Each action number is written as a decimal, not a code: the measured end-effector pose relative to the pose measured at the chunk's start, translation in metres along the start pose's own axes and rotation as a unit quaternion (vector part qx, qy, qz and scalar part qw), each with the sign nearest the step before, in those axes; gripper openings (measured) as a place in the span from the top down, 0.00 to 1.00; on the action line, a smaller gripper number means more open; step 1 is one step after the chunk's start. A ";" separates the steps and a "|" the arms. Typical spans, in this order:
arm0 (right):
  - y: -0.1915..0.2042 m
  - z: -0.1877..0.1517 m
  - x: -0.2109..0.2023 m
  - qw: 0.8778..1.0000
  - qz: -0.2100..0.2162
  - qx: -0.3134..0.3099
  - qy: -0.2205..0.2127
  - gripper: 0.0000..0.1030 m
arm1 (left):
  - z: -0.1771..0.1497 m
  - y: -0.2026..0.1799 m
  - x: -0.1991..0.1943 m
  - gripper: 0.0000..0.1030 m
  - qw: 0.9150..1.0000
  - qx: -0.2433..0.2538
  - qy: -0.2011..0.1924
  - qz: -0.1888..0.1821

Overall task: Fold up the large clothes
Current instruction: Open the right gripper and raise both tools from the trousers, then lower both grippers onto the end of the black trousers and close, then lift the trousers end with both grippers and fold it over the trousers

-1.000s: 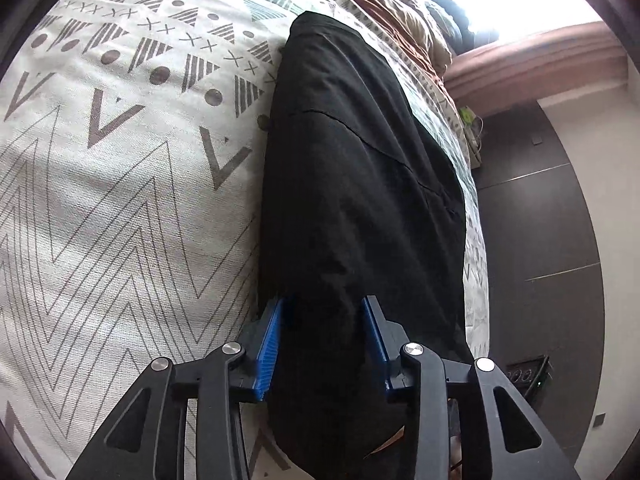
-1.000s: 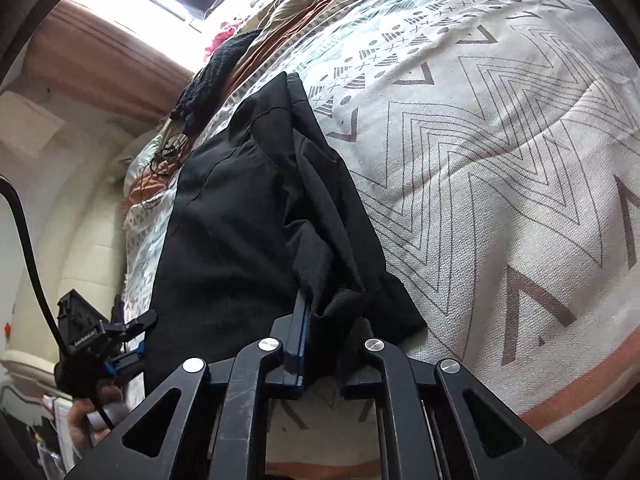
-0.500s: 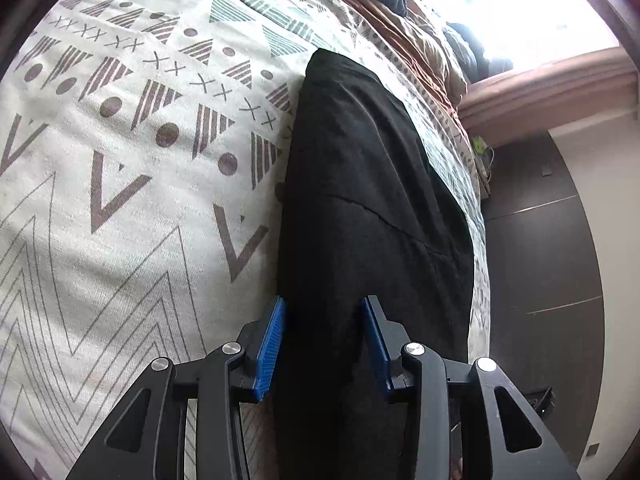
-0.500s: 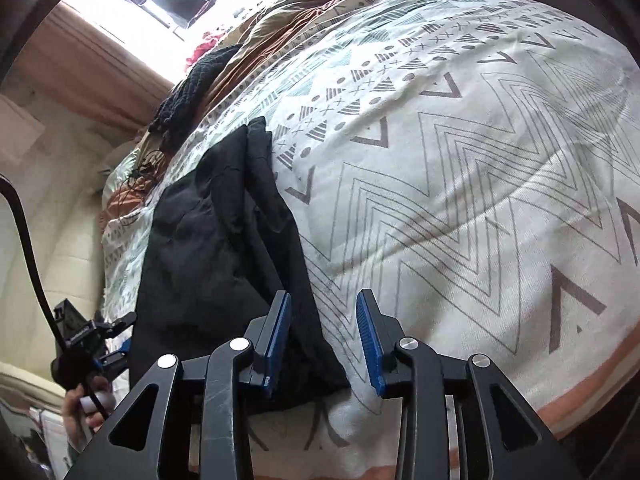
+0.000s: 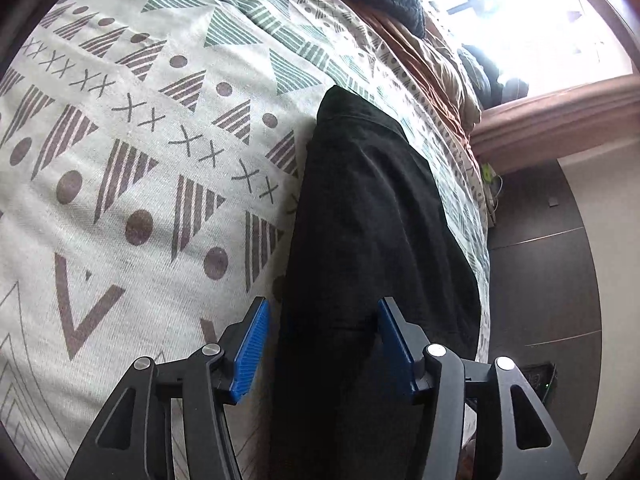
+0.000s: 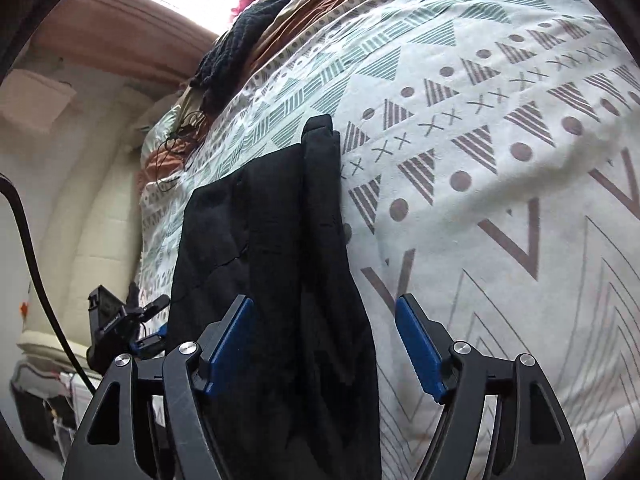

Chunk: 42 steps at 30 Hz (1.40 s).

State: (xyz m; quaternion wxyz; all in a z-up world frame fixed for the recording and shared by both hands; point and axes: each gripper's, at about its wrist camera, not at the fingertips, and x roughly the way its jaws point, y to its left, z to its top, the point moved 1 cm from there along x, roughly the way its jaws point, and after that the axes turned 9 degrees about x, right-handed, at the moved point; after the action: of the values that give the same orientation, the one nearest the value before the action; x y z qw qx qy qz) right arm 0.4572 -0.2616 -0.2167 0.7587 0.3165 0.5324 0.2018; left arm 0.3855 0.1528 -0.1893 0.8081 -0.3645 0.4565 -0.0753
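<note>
Now both jaws are opening: the left hand-held gripper [image 5: 322,344] and the right hand-held gripper [image 6: 324,344] are each spreading wide, pads clear of the cloth between them. The black garment [image 5: 372,220] is lying folded into a long strip on the patterned bedspread [image 5: 140,184].

the garment [image 5: 372,240] running forward between the pads is plain black. the bedspread [image 5: 132,184] beside it is off-white, printed with grey-brown striped triangles, dots, small crosses and nested chevron lines; farther ahead the triangles turn muted green. both grippers have black arms and ribbed blue pads [image 6: 230,346]. beyond the garment's far end lie a black knit piece [image 6: 240,44] and rust-brown cloth [image 6: 304,12].
</note>
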 end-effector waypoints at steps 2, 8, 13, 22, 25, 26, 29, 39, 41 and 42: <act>-0.001 0.010 0.013 1.000 0.016 0.003 0.020 0.29 | 0.004 0.000 0.005 0.45 1.000 0.003 0.002 0.004; 0.001 0.029 0.053 0.995 0.059 -0.003 0.077 0.29 | 0.015 -0.006 0.018 0.45 1.000 0.016 0.003 0.018; 0.004 0.043 0.075 0.989 0.104 0.011 0.103 0.30 | 0.018 -0.011 0.026 0.45 0.999 0.018 0.020 0.040; 0.007 0.040 0.091 0.982 0.114 0.038 0.144 0.40 | 0.014 -0.010 0.027 0.48 0.999 0.008 0.028 0.042; 0.004 0.030 0.093 0.982 0.116 0.042 0.146 0.62 | 0.011 -0.010 0.022 0.55 0.999 0.005 0.024 0.034; 0.005 0.028 0.091 0.983 0.113 0.040 0.141 0.64 | 0.009 -0.011 0.020 0.56 0.999 0.006 0.023 0.032; 0.014 0.022 0.080 0.985 0.114 0.030 0.124 0.75 | 0.007 -0.019 0.010 0.66 0.999 0.013 0.018 0.029; 0.065 -0.011 0.011 0.993 0.087 -0.051 0.062 0.80 | -0.010 -0.057 -0.041 0.79 0.998 0.055 -0.016 -0.003; 0.071 -0.021 -0.004 0.994 0.082 -0.055 0.047 0.80 | -0.017 -0.065 -0.055 0.79 0.998 0.062 -0.025 -0.017; 0.073 -0.025 -0.011 0.994 0.082 -0.056 0.041 0.80 | -0.020 -0.069 -0.060 0.80 0.997 0.066 -0.028 -0.023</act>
State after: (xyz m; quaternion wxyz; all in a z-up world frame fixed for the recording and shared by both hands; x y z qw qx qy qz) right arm 0.4321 -0.2094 -0.1643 0.7334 0.3076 0.5235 0.3058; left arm 0.3501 0.1200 -0.1092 0.8411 -0.3228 0.4191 -0.1129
